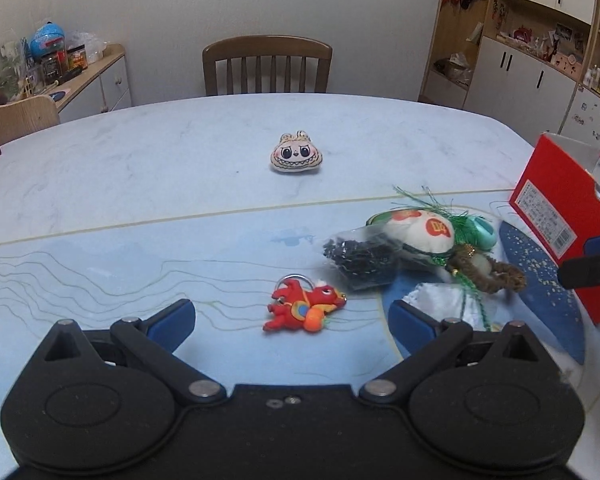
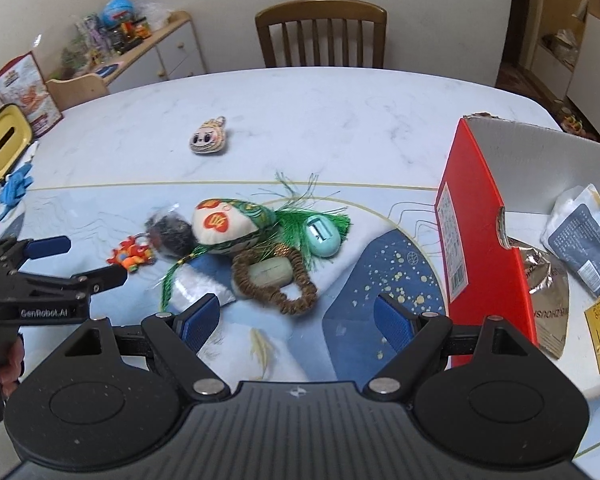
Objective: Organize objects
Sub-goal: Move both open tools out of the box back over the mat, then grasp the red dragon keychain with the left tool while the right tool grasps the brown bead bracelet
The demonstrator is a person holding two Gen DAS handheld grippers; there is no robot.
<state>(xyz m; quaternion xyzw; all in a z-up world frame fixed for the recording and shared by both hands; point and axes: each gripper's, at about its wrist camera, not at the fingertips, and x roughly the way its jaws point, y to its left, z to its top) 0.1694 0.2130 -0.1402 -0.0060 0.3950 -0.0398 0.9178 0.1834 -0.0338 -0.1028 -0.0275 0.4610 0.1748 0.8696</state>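
While packets are already sitting in the red box [image 2: 476, 216] at three o'clock, both wide-open, empty grippers, left [image 1: 292, 314] and right [image 2: 296, 318], are facing the trinket pile [image 2: 244, 236] awaiting sorting.

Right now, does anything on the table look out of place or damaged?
Yes. The plush face charm lies alone, far from the heaped trinkets, and the red box has a ragged, torn top edge.

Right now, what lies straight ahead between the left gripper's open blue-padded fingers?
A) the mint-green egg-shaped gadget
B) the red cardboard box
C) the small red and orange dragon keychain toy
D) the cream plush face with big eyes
C: in the left wrist view the small red and orange dragon keychain toy lies on the table just ahead of the open left gripper, untouched.
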